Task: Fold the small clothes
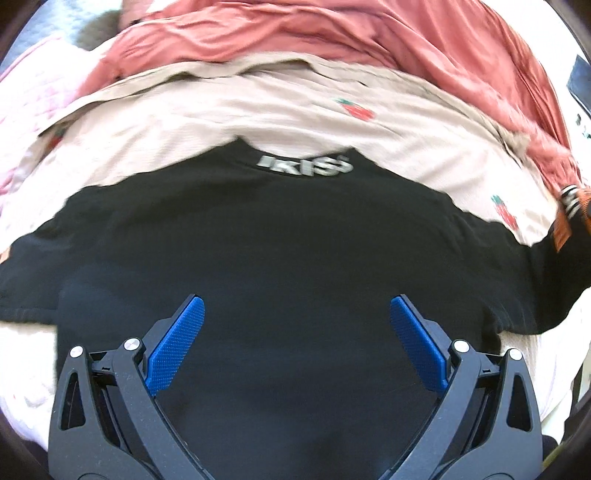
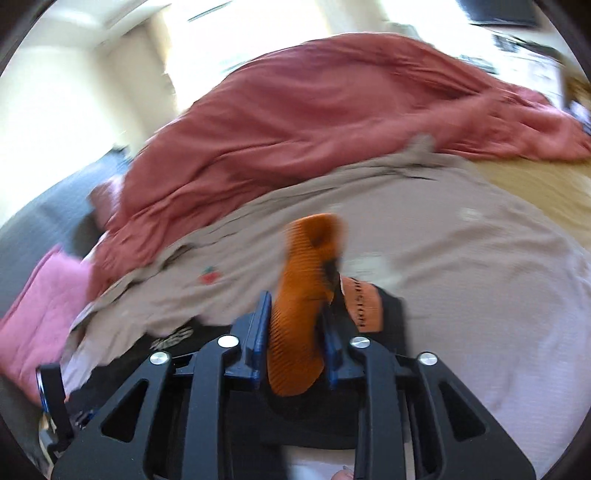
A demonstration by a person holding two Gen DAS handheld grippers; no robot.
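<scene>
- Left tongs (image 1: 295,306): released, blue pads (image 1: 177,343) spread wide with nothing between them, poised over the black shirt (image 1: 280,240).
- Black shirt: spread flat on the bed, filling the near half of the left view; its grey collar lettering (image 1: 304,165) sits at 12 o'clock from the tongs.
- Right tongs (image 2: 295,317): clenched on an orange ribbed sleeve (image 2: 303,295), which rises between the pads and curls over at 12 o'clock. Black cloth with an orange lettered band (image 2: 364,302) hangs just at 2 o'clock of the pads.
- Beige strawberry sheet (image 1: 258,107): lies under the shirt and beyond it, a strawberry print (image 1: 356,109) at 1 o'clock from the collar.
- Red blanket (image 1: 332,33): bunched on the far side of the sheet, across the top of both views.
- Pink quilt (image 2: 44,306): at 9 o'clock in the right view, beside the blanket's edge.
</scene>
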